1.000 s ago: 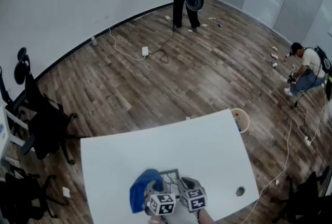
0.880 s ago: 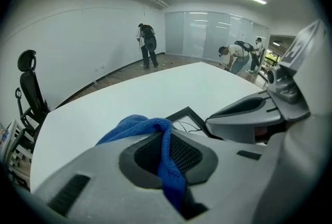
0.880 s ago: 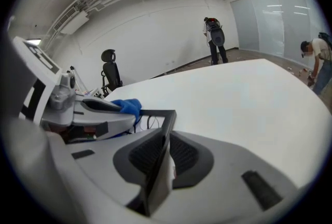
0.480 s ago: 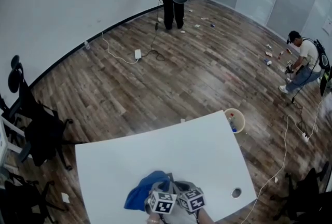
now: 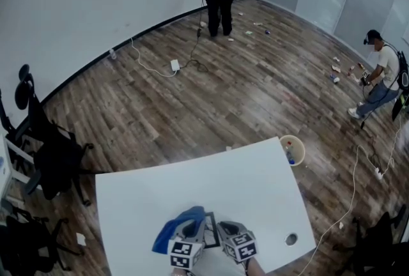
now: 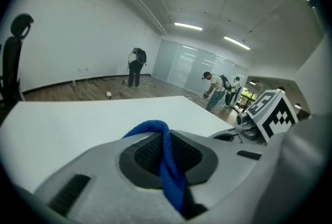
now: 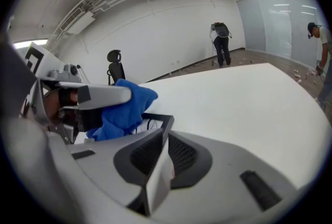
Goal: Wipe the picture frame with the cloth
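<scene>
The blue cloth is clamped in the closed fingers of the left gripper. The picture frame is gripped at its edge by the right gripper. Both are held low over the table, with the cloth at the frame. Wiping is judged under way, not finished.

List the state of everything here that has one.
blue cloth: bunched, a fold pinched in the left tool.
picture frame: held by its edge in the right tool.
left tool: shut on the blue cloth.
right tool: shut on the picture frame.
waste bin: upright on the floor, not empty.
</scene>
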### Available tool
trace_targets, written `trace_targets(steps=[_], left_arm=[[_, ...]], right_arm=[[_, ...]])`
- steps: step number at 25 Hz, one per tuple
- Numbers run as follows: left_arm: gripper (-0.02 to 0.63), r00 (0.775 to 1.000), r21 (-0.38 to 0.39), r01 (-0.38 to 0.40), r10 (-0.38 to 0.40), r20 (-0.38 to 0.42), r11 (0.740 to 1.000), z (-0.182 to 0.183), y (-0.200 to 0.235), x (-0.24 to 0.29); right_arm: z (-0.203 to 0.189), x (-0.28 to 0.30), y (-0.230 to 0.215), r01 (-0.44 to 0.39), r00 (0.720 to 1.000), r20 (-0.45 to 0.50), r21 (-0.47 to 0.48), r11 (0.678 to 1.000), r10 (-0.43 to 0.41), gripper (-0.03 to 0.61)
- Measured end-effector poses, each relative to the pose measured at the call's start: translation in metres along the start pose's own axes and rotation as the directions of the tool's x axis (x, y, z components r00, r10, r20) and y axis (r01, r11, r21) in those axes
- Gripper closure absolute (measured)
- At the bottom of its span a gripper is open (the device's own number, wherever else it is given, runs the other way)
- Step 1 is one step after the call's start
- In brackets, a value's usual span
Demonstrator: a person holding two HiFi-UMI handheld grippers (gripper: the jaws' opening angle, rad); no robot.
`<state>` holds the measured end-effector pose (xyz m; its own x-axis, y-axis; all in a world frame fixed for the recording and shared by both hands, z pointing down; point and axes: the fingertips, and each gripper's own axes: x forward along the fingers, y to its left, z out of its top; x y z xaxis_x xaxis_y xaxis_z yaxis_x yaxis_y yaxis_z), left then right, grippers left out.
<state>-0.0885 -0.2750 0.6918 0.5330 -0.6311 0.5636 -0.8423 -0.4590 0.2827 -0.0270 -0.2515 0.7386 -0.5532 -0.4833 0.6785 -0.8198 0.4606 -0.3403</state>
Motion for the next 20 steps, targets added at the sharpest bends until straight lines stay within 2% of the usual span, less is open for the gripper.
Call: trace_targets(steps=[3,5,8,10,12,15,16,20], left_arm=[[0.586,0.991,0.039,-0.135,0.135,0.001,0.99,0.005,0.032,-0.029],[0.586,0.97,0.095,-0.237,0.24,-0.025,0.967,0.0,0.052,-0.048],[0.586,0.925,0.177,-0.358,0.374,-0.069,0.917,-0.017,0.073,-0.071],[0.586,0.881,0.248,-0.42,0.458,-0.119,0.873,-0.037,0.084,-0.082],[0.586,0.846,0.321,-0.425,0.497,-0.191,0.846,-0.058,0.088,-0.087],[0.586,0.825,0.472,-0.322,0.488,-0.284,0.821,-0.081,0.068,-0.072],[0.586,0.823,0.494,-0.291,0.478,-0.307,0.819,-0.087,0.06,-0.063],[0.586,0.817,0.484,-0.247,0.449,-0.361,0.839,-0.091,0.041,-0.036]], right_arm=[[-0.008,-0.005,0.008,-0.016,0.999,-0.037,-0.033,0.999,0.015,0.548],[-0.016,-0.003,0.015,-0.018,0.997,-0.076,-0.072,0.997,0.012,0.548],[-0.026,-0.001,0.018,0.009,0.994,-0.107,-0.104,0.995,-0.02,0.546],[-0.028,-0.001,0.02,0.005,0.994,-0.107,-0.088,0.996,-0.014,0.546],[-0.029,0.0,0.02,0.0,0.995,-0.104,-0.082,0.997,-0.009,0.546],[-0.03,0.001,0.017,-0.017,0.995,-0.096,-0.058,0.998,0.011,0.546],[-0.03,0.001,0.017,-0.031,0.995,-0.092,-0.034,0.999,0.028,0.543],[-0.031,0.003,0.018,-0.086,0.993,-0.078,0.051,0.995,0.09,0.54]])
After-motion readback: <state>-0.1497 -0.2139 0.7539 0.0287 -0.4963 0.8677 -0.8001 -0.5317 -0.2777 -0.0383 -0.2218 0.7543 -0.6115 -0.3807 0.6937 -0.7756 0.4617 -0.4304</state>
